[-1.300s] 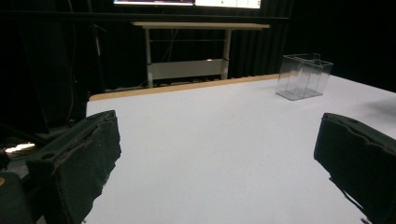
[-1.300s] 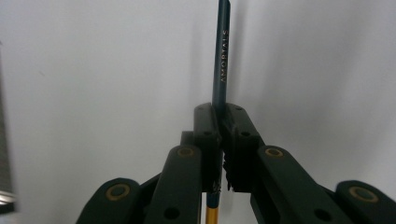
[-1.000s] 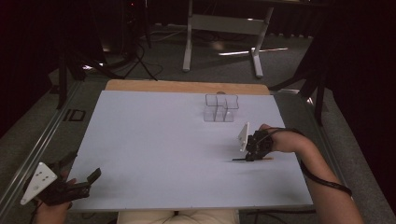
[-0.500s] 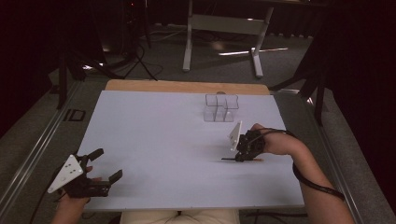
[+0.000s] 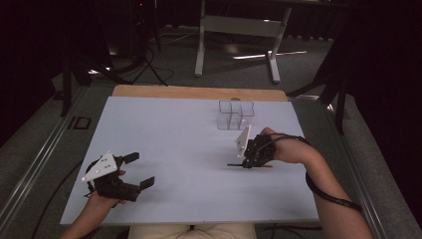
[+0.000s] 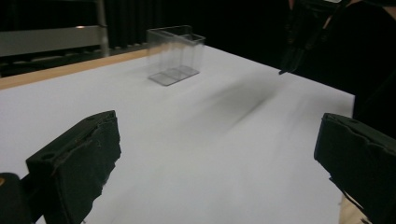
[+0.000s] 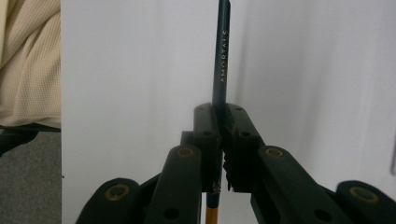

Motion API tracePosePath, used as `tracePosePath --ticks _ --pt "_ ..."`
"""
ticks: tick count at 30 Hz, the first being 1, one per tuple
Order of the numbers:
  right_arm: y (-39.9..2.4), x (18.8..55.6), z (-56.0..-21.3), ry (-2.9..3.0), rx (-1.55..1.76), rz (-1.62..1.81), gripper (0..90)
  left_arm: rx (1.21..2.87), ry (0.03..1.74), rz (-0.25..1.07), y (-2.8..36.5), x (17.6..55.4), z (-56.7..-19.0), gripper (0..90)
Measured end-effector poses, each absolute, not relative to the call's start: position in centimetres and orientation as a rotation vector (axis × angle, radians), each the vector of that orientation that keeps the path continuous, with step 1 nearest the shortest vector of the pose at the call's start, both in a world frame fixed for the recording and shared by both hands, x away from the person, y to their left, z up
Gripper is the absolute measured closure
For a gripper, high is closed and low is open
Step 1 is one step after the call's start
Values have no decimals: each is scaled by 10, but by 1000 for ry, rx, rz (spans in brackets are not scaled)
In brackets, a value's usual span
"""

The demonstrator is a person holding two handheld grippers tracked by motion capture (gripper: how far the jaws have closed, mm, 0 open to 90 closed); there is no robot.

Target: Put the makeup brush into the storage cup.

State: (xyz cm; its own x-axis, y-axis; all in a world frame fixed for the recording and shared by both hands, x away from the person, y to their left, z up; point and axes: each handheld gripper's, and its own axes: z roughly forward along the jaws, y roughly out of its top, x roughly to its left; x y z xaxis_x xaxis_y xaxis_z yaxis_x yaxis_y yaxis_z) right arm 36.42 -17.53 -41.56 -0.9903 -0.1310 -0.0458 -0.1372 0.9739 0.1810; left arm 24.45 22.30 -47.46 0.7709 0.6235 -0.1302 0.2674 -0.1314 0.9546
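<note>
Dark-blue pencil (image 7: 221,56), thin, stiff and light, lay gripped near its middle in the clenched right gripper (image 5: 247,160), just over the white bench (image 5: 189,144) toward its right edge; left gripper (image 5: 137,172) gaped, released

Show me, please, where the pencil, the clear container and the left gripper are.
pencil (image 7: 221,60): right gripper view, dark shaft above the jaws.
clear container (image 5: 235,115): high view, front wall.
left gripper (image 5: 138,170): high view, midway between its open fingertips.

Dark studio lab: black curtains (image 5: 378,59), lone worktable (image 5: 164,124).
</note>
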Motion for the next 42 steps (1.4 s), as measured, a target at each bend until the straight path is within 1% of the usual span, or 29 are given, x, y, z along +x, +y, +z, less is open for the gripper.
tracePosePath --ticks 8,11,18,23,24,27,29,30,33,36,38,41,42 --pt "-168 364 -411 3067 -187 331 843 1761 644 297 188 266 -464 9" --pt "-165 363 -411 3062 -200 347 843 1769 604 265 173 273 -463 9" --pt "-160 359 -410 3048 -225 343 842 1799 548 245 144 285 -463 9" --pt "-156 358 -406 3041 -222 366 842 1827 515 207 126 291 -465 14" --pt "-154 358 -405 3041 -220 364 841 1827 504 205 121 292 -466 55" --pt "-150 358 -405 3036 -226 368 841 1838 488 178 111 296 -467 68" --pt "-148 357 -405 3037 -232 371 841 1837 480 172 109 296 -468 124" --pt "-146 357 -405 3036 -236 376 841 1845 464 148 103 298 -470 124" --pt "-141 356 -402 3021 -248 406 841 1864 451 143 96 299 -472 184" --pt "-138 354 -402 3013 -267 397 841 1863 452 144 93 299 -474 270" --pt "-136 352 -402 3015 -276 400 841 1865 461 150 92 300 -474 359" --pt "-135 352 -401 3015 -276 400 841 1876 455 145 89 301 -475 447" --pt "-134 352 -401 3013 -280 408 841 1875 448 133 87 302 -475 447"
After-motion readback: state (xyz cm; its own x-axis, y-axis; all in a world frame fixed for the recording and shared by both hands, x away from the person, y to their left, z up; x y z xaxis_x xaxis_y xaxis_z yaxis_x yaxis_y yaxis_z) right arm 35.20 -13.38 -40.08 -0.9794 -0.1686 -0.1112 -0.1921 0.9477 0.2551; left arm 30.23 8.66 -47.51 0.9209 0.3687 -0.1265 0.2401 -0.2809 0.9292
